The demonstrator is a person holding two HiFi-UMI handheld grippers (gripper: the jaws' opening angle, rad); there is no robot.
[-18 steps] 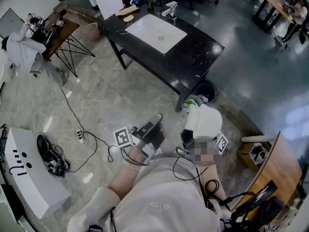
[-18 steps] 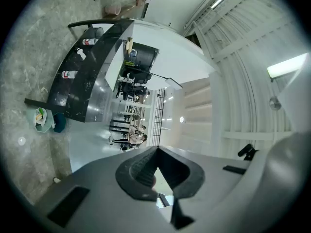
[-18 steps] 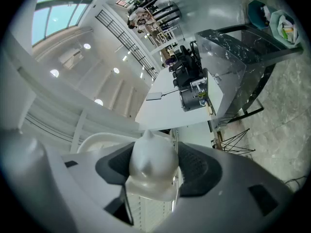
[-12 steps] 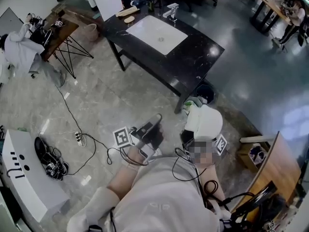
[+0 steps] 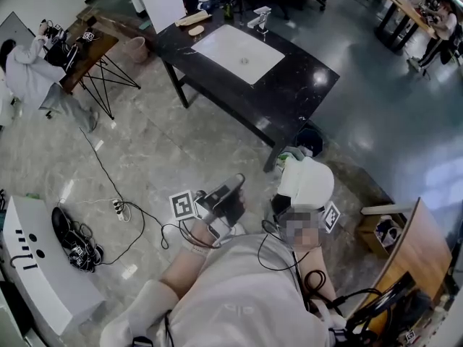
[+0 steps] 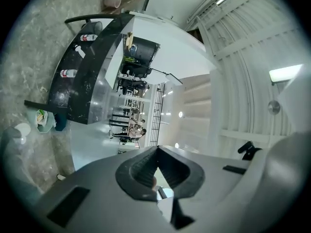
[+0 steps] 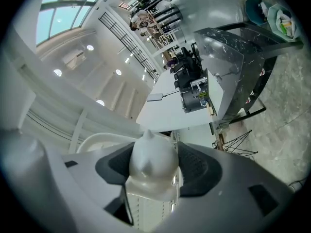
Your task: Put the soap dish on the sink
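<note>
A white soap dish sits between the jaws of my right gripper, low in the head view. In the right gripper view the dish fills the gap and the pads press its sides. My left gripper is beside it, shut with nothing held; its jaws meet in the left gripper view. The white sink is set in a black marble table well ahead, with a faucet at its far edge. Both grippers point slightly upward, far from the table.
A person sits at a wooden desk on the far left. A cable and power strip, shoes and a white cabinet lie on the floor at left. A bin stands under the table's near corner.
The table and floor have slid slightly in the head view as the camera shifted. Both grippers hold their places, and the dish stays in the right one.
</note>
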